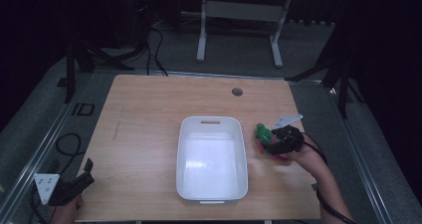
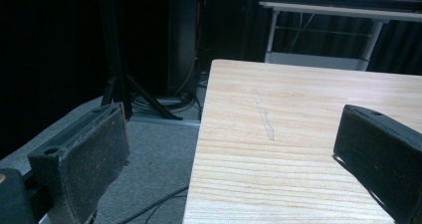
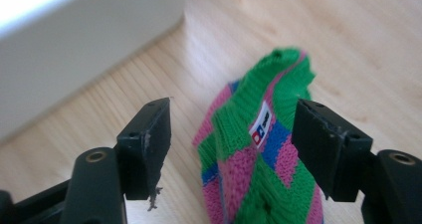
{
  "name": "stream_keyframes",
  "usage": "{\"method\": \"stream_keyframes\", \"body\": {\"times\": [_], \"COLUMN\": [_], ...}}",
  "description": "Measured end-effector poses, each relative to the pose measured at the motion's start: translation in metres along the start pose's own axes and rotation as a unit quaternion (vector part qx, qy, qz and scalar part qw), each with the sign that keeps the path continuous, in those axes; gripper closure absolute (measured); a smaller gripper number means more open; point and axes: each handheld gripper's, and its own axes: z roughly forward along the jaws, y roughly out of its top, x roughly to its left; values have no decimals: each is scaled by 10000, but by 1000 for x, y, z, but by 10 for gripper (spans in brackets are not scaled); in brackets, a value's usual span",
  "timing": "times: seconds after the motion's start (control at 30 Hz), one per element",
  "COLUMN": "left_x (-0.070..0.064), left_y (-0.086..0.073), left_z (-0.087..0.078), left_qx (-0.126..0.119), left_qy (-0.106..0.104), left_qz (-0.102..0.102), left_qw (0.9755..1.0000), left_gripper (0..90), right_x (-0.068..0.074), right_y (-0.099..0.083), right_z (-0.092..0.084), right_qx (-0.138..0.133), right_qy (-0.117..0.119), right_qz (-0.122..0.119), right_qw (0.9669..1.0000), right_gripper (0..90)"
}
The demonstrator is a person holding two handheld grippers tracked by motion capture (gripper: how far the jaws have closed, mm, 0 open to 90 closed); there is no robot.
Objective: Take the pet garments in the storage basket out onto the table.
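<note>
We see a wide wooden tabletop [image 1: 149, 134] with a white plastic bin [image 1: 212, 184] sitting near its middle. The bin has smooth walls and a slot handle at its far end.

Just to the right of the bin lies a knitted cloth thing with green, pink and blue stripes [image 1: 263, 134]. It rests on the wood, near the bin's wall but not touching it. In the right tool's view the knitted thing [image 3: 259, 149] has a small white tag with red and blue marks on it, and the white wall [image 3: 74, 55] rises just behind.

The right tool [image 1: 273, 142] is down at the knitted thing. Its two black jaws stand apart, one on each side of the cloth. The right jaw is very close to the cloth, and the left jaw has a gap beside it. The pads do not squeeze it, so the right tool is open.

The left tool [image 1: 82, 176] sits at the near left corner of the tabletop, well apart from the bin. In its own view, the left tool [image 2: 229, 184] has its jaws wide apart with nothing between them. One jaw is over the wood and the other hangs past the edge, above the grey floor [image 2: 149, 154].
</note>
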Motion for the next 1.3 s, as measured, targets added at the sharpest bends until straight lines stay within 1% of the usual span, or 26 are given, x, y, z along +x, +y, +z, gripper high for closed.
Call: {"method": "stream_keyframes", "body": {"times": [0.03, 0.1, 0.17, 0.2, 0.23, 0.27, 0.3, 0.33, 0.37, 0.4, 0.43, 0.53, 0.57, 0.63, 0.7, 0.73, 0.77, 0.8, 0.83, 0.87, 1.0, 1.03, 1.1, 1.2, 1.27, 1.3], "left_x": [0, 0, 0, 0, 0, 0, 0, 0, 0, 0, 0, 0, 0, 0, 0, 0, 0, 0, 0, 0, 0, 0, 0, 0, 0, 0], "left_y": [0, 0, 0, 0, 0, 0, 0, 0, 0, 0, 0, 0, 0, 0, 0, 0, 0, 0, 0, 0, 0, 0, 0, 0, 0, 0], "left_z": [0, 0, 0, 0, 0, 0, 0, 0, 0, 0, 0, 0, 0, 0, 0, 0, 0, 0, 0, 0, 0, 0, 0, 0, 0, 0], "left_qx": [0, -2, -4, -3, -1, -1, 1, 1, 1, -6, -5, -5, -2, -3, -7, -7, -8, -8, -8, -6, -7, -7, -7, -13, -10, -6], "left_qy": [0, -4, -2, -3, -6, -5, -6, -6, -6, -3, 1, 0, 3, 0, 1, 1, -1, -3, -3, 0, -6, -6, -2, -5, -6, -6], "left_qz": [-2, -3, -3, -5, -4, -4, -3, -3, -3, 8, 7, 15, 13, 17, 16, 16, 9, 8, 8, 13, 14, 14, 14, 15, 14, 14], "left_qw": [10000, 10000, 10000, 10000, 10000, 10000, 10000, 10000, 10000, 10000, 10000, 10000, 10000, 10000, 10000, 10000, 10000, 10000, 10000, 10000, 10000, 10000, 10000, 10000, 10000, 10000], "left_gripper": [14, 13, 13, 14, 14, 13, 14, 14, 14, 14, 14, 14, 14, 14, 14, 14, 13, 13, 14, 13, 14, 14, 14, 14, 14, 14], "right_x": [0, 1, 2, 1, 2, 2, 2, 2, 2, 1, 1, -1, -2, -4, -3, -3, -3, -3, -3, -1, 2, 3, 5, 8, 12, 13], "right_y": [0, -2, -6, -9, -13, -16, -22, -22, -26, -40, -46, -65, -71, -82, -92, -92, -102, -107, -107, -116, -132, -136, -143, -152, -157, -159], "right_z": [-6, -17, -27, -32, -36, -39, -43, -43, -45, -50, -51, -52, -52, -52, -52, -52, -51, -51, -51, -50, -48, -48, -47, -46, -45, -44], "right_qx": [-111, -324, -534, -656, -787, -865, -949, -949, -1019, -1177, -1212, -1375, -1431, -1538, -1627, -1627, -1727, -1807, -1807, -1939, -2135, -2151, -2203, -2274, -2275, -2281], "right_qy": [7, -23, -64, -95, -115, -107, -100, -100, -139, -289, -330, -510, -601, -634, -839, -839, -953, -1019, -1019, -1160, -1427, -1466, -1591, -1677, -1820, -1901], "right_qz": [48, 179, 324, 367, 429, 478, 500, 500, 518, 750, 828, 1065, 1131, 1258, 1332, 1332, 1436, 1517, 1517, 1610, 1819, 1840, 1900, 1991, 1959, 1962], "right_qw": [9999, 9993, 9980, 9971, 9959, 9950, 9942, 9942, 9933, 9898, 9886, 9834, 9814, 9780, 9740, 9740, 9698, 9664, 9664, 9607, 9492, 9478, 9434, 9384, 9363, 9345], "right_gripper": [272, 260, 196, 191, 162, 132, 126, 126, 126, 118, 110, 110, 110, 110, 110, 110, 110, 110, 110, 110, 110, 110, 110, 110, 110, 111]}}
